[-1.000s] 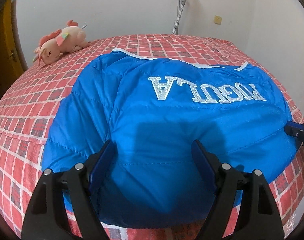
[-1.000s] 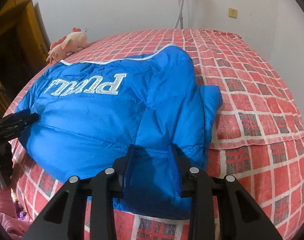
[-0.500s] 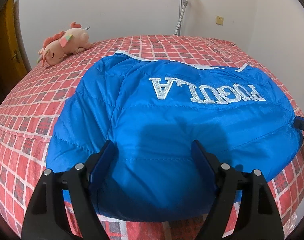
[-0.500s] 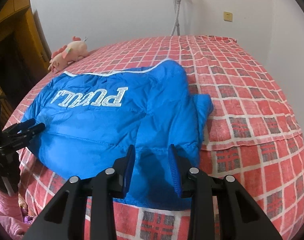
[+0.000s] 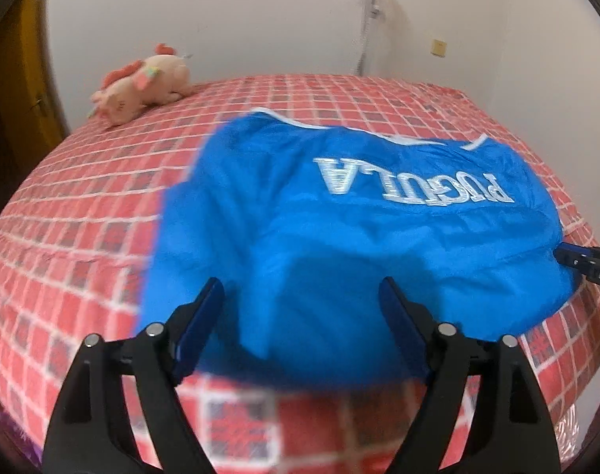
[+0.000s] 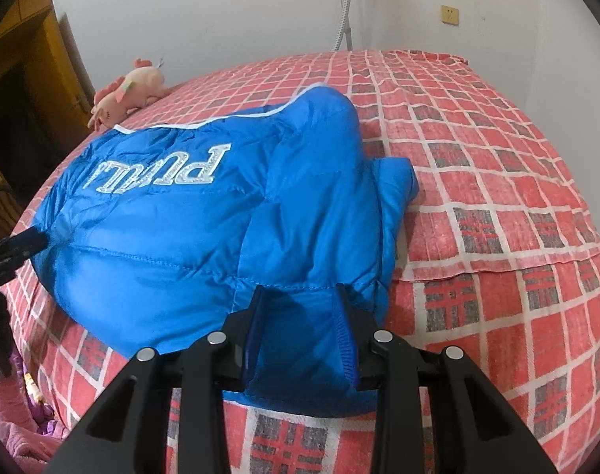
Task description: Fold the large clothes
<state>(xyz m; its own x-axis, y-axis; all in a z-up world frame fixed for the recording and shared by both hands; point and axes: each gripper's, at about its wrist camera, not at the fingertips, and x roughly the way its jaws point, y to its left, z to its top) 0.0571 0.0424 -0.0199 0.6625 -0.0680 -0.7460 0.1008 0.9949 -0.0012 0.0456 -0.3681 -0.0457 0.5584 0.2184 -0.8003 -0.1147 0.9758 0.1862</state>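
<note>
- The stuffed toy [image 5: 142, 89] lies at the far left of the bed [image 5: 63, 237], well apart from the jacket. It is no obstacle now, but a wide sweep of cloth that way could knock it.
- The left gripper [image 5: 300, 308] hovers over the near left part of the blue jacket [image 5: 339, 237]. Its jaws stand wide and have just been opening further; the jacket lies under the gap, and neither pad presses on it. If this side is meant to lift together with the right, it will probably stay flat on the bed while the other side rises, and the fold will come out skewed.
- The left wrist view is blurred, so how near the pads are to the cloth cannot be told; a blind closing could pinch only the slippery top layer, which may slide out.
- The jacket lies spread on the red checked bed with its white lettering facing up and its puffy padding bulging. The padding may spring back and undo a loose fold.
- The right gripper [image 6: 300, 331] is clamped on the jacket's near hem at the right, with blue cloth bunched between its pads. The grip sits close to the edge, so a hard pull could strip the hem free.
- The sleeve [image 6: 394, 181] sticks out on the right and could drag or flop loose when the hem travels.
</note>
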